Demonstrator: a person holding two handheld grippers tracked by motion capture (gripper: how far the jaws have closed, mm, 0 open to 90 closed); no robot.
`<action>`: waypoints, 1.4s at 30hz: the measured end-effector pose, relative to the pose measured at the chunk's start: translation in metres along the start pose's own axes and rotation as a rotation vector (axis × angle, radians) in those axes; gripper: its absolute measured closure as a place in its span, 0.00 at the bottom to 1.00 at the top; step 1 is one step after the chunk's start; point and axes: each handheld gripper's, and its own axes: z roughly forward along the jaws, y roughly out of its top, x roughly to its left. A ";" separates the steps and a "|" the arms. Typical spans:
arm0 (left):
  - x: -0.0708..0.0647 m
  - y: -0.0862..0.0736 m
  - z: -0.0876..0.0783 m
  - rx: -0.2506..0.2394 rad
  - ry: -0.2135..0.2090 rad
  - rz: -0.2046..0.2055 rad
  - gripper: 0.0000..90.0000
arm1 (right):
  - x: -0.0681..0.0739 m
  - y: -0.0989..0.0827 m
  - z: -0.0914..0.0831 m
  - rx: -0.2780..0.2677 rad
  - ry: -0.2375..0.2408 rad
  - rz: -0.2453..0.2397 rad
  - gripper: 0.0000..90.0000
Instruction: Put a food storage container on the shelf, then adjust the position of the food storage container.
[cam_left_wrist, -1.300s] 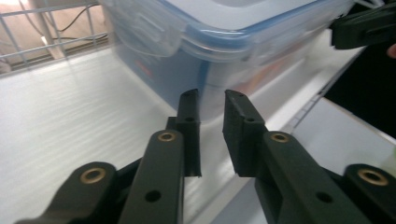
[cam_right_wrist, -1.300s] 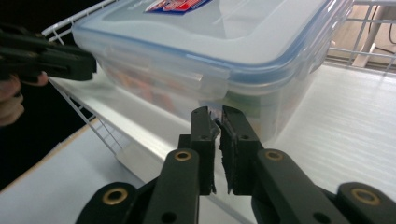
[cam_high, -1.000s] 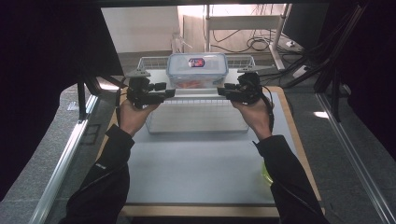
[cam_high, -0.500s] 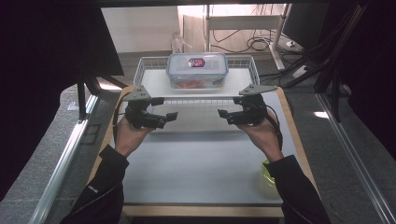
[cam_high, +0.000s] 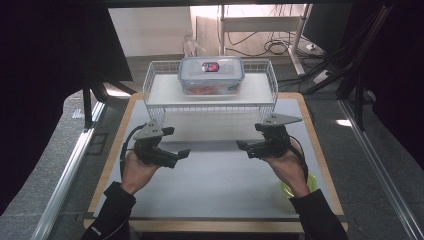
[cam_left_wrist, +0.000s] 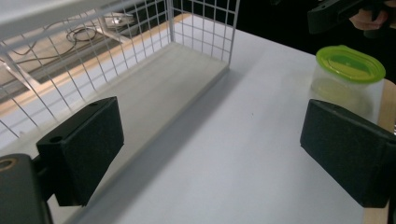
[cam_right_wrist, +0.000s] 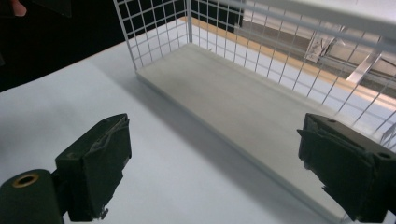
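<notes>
The left gripper (cam_high: 176, 144) and right gripper (cam_high: 250, 138) have just been opening; both jaws stand wide and empty above the table (cam_high: 215, 185).

Wire shelf (cam_high: 210, 97) upper centre of high view, at table's (cam_high: 215, 185) far edge. Lidded box (cam_high: 211, 75) on shelf top, centred. Left gripper (cam_high: 172, 142) lower left of shelf, right gripper (cam_high: 250, 139) lower right, well apart, both above table. Lidded tub (cam_high: 311, 184) lower right, behind right wrist.
</notes>
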 end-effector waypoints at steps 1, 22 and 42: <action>-0.002 -0.004 0.000 0.000 -0.003 0.003 0.06 | 0.000 -0.002 0.000 0.001 -0.001 0.000 0.10; -0.026 -0.068 0.008 0.069 0.011 0.000 0.01 | 0.019 -0.051 -0.013 0.038 0.007 0.010 0.01; -0.031 -0.094 -0.004 0.062 0.105 0.005 0.02 | 0.021 -0.084 -0.035 0.112 -0.058 0.112 0.11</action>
